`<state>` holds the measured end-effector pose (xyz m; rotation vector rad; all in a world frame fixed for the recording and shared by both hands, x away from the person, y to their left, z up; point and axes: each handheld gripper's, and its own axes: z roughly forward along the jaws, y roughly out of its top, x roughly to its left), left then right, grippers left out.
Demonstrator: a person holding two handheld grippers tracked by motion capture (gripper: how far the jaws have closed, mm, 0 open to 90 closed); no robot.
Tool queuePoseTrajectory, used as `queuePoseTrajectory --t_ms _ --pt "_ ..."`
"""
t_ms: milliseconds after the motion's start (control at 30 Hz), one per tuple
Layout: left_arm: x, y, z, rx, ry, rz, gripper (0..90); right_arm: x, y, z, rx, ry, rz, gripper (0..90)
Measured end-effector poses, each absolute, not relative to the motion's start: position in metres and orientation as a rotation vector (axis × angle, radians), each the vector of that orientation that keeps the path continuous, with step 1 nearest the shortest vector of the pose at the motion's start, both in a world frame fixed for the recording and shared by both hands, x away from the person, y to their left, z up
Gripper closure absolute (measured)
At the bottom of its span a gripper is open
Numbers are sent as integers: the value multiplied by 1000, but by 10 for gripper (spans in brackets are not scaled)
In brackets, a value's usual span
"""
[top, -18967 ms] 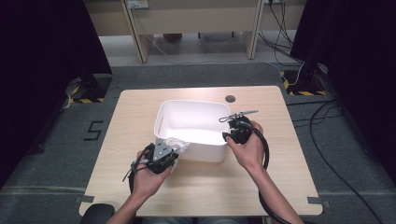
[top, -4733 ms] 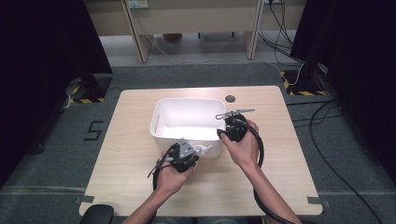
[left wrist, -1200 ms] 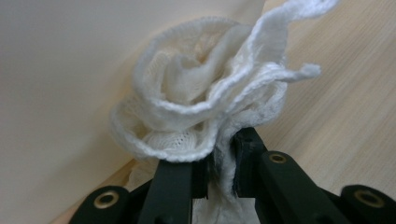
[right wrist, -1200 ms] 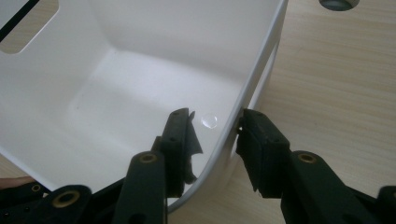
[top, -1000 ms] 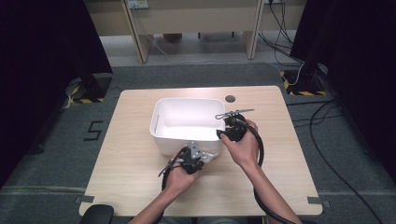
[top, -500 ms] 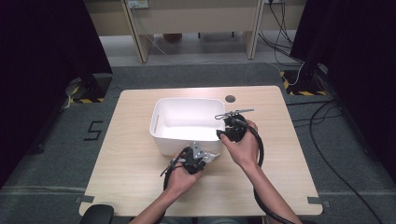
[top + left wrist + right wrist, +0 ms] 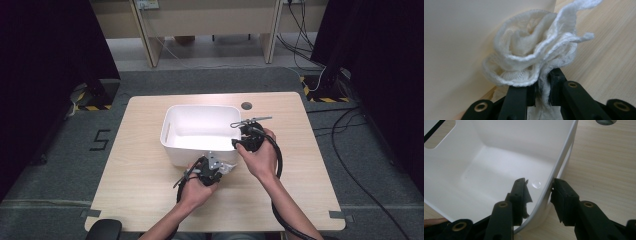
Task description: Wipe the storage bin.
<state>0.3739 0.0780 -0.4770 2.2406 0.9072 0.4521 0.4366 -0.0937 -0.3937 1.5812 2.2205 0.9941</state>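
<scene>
The white cloth (image 7: 531, 57), bunched against the tub's (image 7: 172, 145) outer wall toward the bench's near edge, could have slipped from its small pinch if rubbed hard. The left tongs (image 7: 541, 82) were clenched on it. The right tongs (image 7: 539, 188) straddled the tub's right wall, seemingly clamping it; a loose hold would have let the tub skid.
</scene>
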Motion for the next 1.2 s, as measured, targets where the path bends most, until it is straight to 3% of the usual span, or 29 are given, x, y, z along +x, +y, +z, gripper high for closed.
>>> queuePoseTrajectory --t_ms 1200 --pt "364 78 -438 2151 844 497 791 438 -92 -394 1585 2221 997 642"
